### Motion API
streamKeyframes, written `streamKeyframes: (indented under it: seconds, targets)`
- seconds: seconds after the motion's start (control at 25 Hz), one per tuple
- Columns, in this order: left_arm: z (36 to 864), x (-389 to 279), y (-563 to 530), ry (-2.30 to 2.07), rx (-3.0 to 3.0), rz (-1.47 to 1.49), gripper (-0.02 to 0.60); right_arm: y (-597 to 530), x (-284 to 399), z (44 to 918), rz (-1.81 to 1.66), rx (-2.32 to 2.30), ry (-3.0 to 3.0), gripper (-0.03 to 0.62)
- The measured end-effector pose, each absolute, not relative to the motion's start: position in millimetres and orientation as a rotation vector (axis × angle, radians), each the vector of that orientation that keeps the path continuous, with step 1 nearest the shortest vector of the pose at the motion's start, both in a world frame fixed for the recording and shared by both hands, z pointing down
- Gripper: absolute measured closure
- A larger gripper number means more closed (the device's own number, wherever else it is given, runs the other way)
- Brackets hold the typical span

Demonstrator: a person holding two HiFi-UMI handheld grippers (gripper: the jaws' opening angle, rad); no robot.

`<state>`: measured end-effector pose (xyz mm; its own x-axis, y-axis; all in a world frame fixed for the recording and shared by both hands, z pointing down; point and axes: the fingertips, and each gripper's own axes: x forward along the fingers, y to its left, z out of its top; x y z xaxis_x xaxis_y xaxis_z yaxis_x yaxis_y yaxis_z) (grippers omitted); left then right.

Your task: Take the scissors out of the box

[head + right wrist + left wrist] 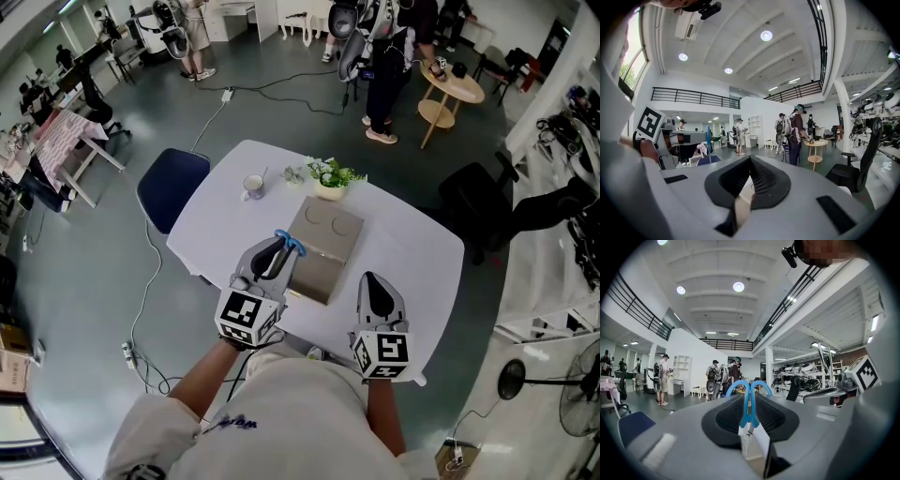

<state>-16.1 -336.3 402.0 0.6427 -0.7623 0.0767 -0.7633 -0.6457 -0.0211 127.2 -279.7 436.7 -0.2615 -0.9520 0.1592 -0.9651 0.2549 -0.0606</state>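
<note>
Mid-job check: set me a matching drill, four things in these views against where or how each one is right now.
Things:
1. scissors
2. right tongs
3. potted plant
4. mug

States:
A. shut, nothing between them
B. just past the far end of the box
C. gripped in the left tongs
D. on the white table, left of the plant in the head view

Pairs: 1-C, 2-A, 3-B, 4-D
</note>
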Motion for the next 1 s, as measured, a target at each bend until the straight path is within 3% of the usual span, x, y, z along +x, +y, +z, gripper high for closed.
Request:
streamKeyframes:
  seconds: [1.0]
  targets:
    - [408.9, -4.0, -340.1, -1.298, 2.841, 0.143, 0.497, -282.3, 136.7, 445.6, 0.246, 1.857, -2.411, 0.589]
